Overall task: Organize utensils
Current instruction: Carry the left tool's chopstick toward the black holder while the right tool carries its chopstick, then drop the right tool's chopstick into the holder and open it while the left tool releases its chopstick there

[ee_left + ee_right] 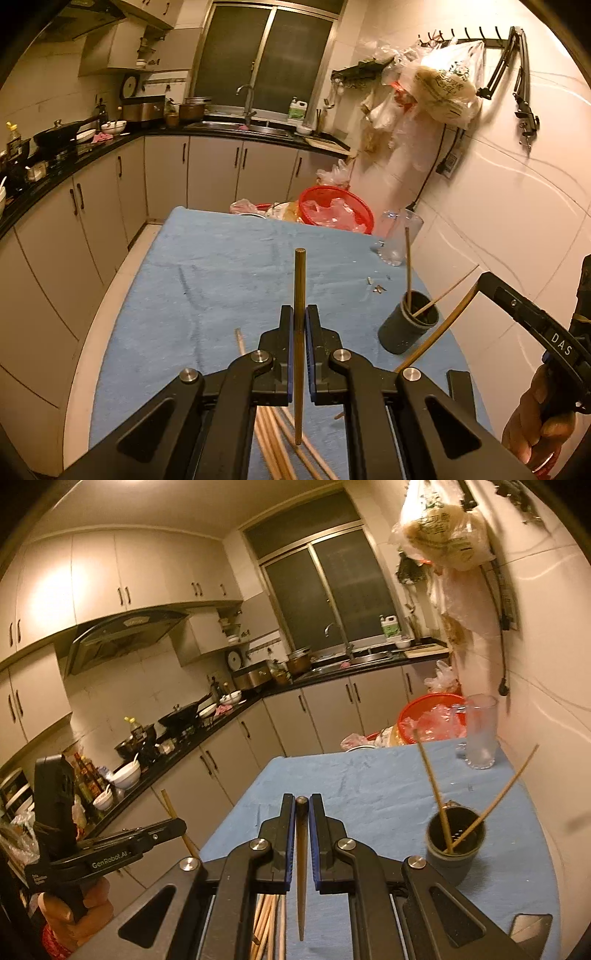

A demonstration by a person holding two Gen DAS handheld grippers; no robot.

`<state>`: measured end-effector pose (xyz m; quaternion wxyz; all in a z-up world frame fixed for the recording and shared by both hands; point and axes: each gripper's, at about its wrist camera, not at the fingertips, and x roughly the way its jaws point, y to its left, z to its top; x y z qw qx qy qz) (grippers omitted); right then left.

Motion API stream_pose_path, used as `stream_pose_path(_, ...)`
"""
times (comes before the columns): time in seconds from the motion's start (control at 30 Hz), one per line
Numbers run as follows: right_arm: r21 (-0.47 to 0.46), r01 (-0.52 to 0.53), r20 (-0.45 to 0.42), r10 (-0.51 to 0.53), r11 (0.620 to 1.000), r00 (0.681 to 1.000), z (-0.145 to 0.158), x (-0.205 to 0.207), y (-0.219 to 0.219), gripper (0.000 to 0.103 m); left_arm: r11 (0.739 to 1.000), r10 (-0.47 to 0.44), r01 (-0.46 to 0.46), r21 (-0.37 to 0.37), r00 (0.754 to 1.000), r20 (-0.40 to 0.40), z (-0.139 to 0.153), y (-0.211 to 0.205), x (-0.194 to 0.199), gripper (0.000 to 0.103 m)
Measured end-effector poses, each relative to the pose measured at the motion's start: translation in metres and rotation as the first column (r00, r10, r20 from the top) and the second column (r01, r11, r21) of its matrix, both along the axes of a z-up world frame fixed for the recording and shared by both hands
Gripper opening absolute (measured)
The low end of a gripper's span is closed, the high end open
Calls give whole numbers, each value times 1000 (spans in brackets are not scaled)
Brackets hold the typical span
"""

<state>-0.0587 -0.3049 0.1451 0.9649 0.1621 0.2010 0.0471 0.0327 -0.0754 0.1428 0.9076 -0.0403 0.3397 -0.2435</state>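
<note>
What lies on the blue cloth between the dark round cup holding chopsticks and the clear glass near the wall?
Only small pale scraps lie between the dark round cup and the clear glass on the blue cloth, seen in the left wrist view.

Blue-covered table point(207, 266) carries loose chopsticks point(273, 443), dark holder point(406, 325) (two sticks inside), clear glass point(400, 236).

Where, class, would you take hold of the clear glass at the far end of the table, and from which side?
Grip the glass around its middle wall, coming level from the near side. It stands upright and tall, so jaws set low or at the rim could tip it. The wall lies close on its right and the red basket behind, so those sides are blocked.
</note>
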Motion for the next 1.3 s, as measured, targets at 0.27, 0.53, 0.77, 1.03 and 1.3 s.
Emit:
stream_pose_path(0.27, 29, 82, 42, -83, 996, 996, 13, -23, -36, 8, 999, -51, 51, 7, 999, 6, 10, -29, 0, 6)
stream_pose_path(0.53, 60, 161, 70, -165, 985, 984, 27, -42, -74, 8, 995, -103, 103, -10, 995, 13, 26, -62, 0, 6)
stream_pose_path(0.77, 76, 206, 106, -214, 976, 971, 40, -57, -100, 8, 990, -139, 139, -35, 990, 17, 44, -94, 5, 6)
stream_pose_path(1.03, 88, 264, 164, -276, 960, 947, 67, -64, -128, 8, 983, -164, 167, -75, 985, 45, 73, -131, 20, 6)
stream_pose_path(1.3, 120, 312, 168, -329, 942, 929, 74, -51, -160, 8, 975, -183, 189, -117, 981, 60, 89, -173, 43, 6)
